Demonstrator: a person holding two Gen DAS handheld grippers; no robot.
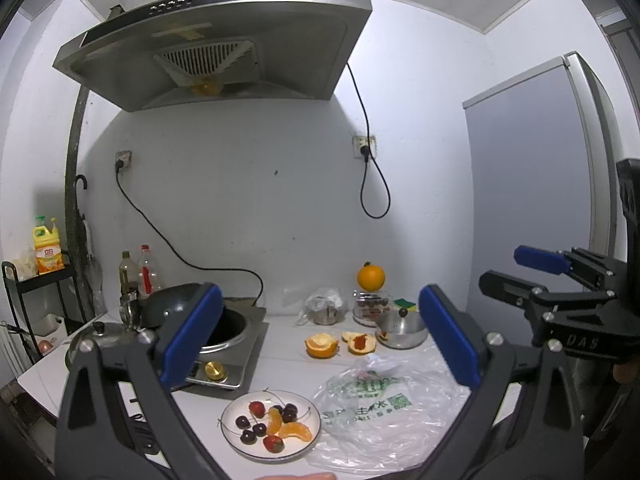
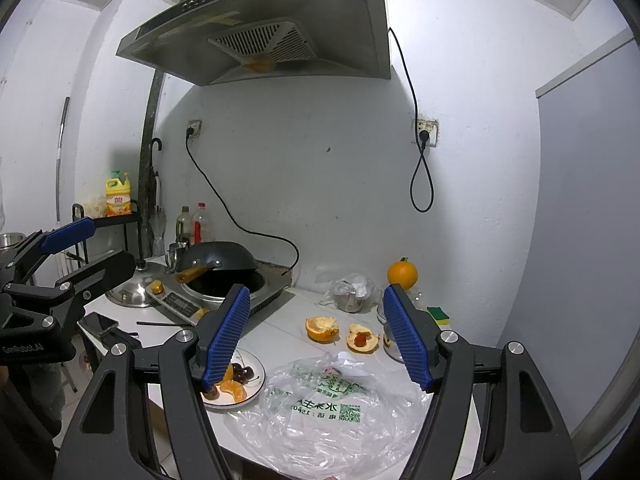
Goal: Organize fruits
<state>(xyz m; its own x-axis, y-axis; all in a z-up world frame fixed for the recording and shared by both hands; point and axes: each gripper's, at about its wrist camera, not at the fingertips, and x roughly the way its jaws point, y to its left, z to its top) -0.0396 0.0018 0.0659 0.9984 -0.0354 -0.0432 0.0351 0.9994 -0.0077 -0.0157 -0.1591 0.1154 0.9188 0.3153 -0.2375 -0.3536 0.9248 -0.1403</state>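
A white plate [image 1: 310, 420] near the counter's front edge holds dark cherries [image 1: 289, 412], two strawberries [image 1: 273, 443] and orange segments [image 1: 296, 431]. Behind it lie an empty orange peel [image 1: 321, 345] and a peel half [image 1: 361, 343] with a strawberry in it. A whole orange [image 1: 371, 276] sits on a glass jar at the back. My left gripper [image 1: 320, 336] hangs open above the plate, nothing between its blue pads. My right gripper [image 2: 316, 336] is open too, over a crumpled clear plastic bag [image 2: 332, 412]. Its left finger hides part of the plate [image 2: 258, 368].
An induction cooker with a dark wok [image 2: 218, 264] and a steel lid [image 2: 132, 288] fill the counter's left. A small lidded pot [image 1: 401, 326], a sponge [image 2: 438, 314] and a bagged cup [image 2: 352, 292] stand at the back right. A fridge [image 1: 532, 200] rises on the right.
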